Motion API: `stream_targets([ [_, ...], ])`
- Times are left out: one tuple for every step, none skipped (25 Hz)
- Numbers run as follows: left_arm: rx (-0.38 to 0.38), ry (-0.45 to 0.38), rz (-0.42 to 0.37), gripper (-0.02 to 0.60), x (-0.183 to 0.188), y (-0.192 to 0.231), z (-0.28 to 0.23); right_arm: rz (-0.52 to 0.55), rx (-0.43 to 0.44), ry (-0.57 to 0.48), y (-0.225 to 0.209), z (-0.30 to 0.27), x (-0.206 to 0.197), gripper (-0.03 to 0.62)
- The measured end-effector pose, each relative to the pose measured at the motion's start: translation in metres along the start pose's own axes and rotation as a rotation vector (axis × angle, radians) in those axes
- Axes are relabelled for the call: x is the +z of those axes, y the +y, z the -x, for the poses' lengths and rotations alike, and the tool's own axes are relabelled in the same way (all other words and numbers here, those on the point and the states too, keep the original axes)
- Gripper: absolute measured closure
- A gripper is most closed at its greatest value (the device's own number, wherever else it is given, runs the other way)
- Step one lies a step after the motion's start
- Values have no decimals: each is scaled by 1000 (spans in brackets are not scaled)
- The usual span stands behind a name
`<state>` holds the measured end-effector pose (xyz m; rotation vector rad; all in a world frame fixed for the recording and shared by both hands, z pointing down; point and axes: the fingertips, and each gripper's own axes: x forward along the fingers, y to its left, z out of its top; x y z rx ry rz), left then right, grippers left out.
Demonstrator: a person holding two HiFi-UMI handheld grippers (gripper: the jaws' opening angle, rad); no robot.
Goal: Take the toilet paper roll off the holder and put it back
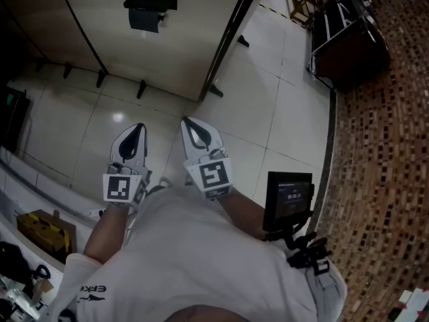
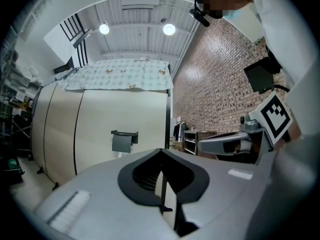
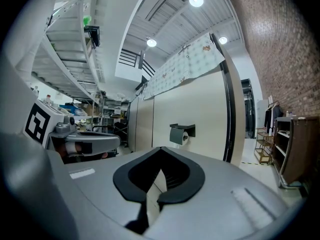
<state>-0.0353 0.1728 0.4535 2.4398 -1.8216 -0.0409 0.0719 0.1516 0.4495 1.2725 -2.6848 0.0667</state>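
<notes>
A person stands on the shiny white tile floor (image 1: 268, 113) with a claw in each hand. Both claws are held out in front, side by side and close together, and they point at a cream wall panel (image 1: 134, 52).

The left claw (image 1: 136, 131) is clenched tight. Its two jaws meet at the tip, with nothing between them. The right claw (image 1: 192, 127) is clenched the same way and it is empty too. Each claw has a white cube with a black square mark on it, near the hand.

The holder (image 1: 150, 10) is a dark little box with a flat lid. It hangs on the wall panel, about the middle of its width, well apart from both claws. In the right claw's view the toilet paper roll (image 3: 186, 138) sits on the holder (image 3: 179, 132), under the lid, with its white end showing.

A small dark screen (image 1: 289, 198) hangs by the person's right side. A dark cabinet (image 1: 348, 42) stands far off at the edge of the tiles, where a brown speckled floor begins. A yellow box (image 1: 47, 228) lies low on the person's left side.
</notes>
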Motion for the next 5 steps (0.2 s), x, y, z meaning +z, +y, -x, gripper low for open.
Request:
stream_targets([
  [2, 1, 2, 580, 0, 1, 0, 5, 1, -2, 1, 0, 0, 582],
  [6, 5, 6, 580, 0, 2, 0, 6, 1, -6, 2, -1, 1, 582],
  [7, 8, 8, 580, 0, 3, 1, 3, -1, -12, 2, -2, 1, 582],
  [8, 12, 9, 580, 0, 4, 1, -1, -3, -19, 3, -3, 2, 582],
  [8, 16, 9, 580, -1, 5, 2, -6, -5, -26, 3, -4, 2, 582],
])
